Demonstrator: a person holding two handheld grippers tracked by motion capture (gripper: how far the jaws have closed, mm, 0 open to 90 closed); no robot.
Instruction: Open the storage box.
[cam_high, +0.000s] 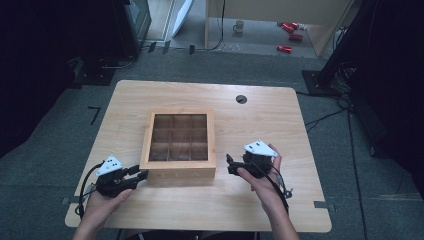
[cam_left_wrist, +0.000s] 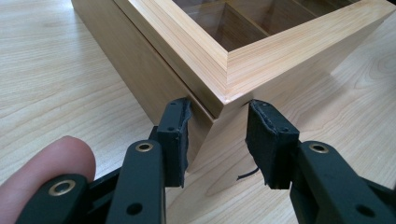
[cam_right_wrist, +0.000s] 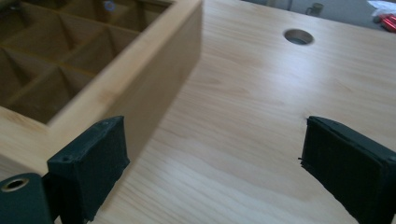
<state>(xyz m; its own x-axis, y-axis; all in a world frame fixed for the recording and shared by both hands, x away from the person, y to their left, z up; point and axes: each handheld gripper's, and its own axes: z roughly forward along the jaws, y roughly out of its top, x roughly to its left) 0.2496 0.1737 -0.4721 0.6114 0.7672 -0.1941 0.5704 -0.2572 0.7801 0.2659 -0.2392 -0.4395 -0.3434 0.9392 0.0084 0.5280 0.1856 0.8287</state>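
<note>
A square wooden box (cam_high: 178, 170) with a glass lid over a grid of compartments stands in the middle of the table (cam_high: 260, 130). My left gripper (cam_high: 141, 174) is at the box's near left corner. In the left gripper view the box corner (cam_left_wrist: 233, 74) sits between the two pads (cam_left_wrist: 176, 140), which press on the two walls that meet there, at the lid seam. My right gripper (cam_high: 231, 166) hovers just off the box's right wall (cam_right_wrist: 154, 84). It (cam_right_wrist: 217, 172) is open wide, with bare tabletop between its jaws.
A round cable hole (cam_high: 241, 99) lies in the table behind the box, and the same hole (cam_right_wrist: 299, 36) is ahead in the right gripper view. Beyond the table's far edge, a mug (cam_high: 239, 26) and red cans (cam_high: 290, 30) lie on the floor. Cables run at the right.
</note>
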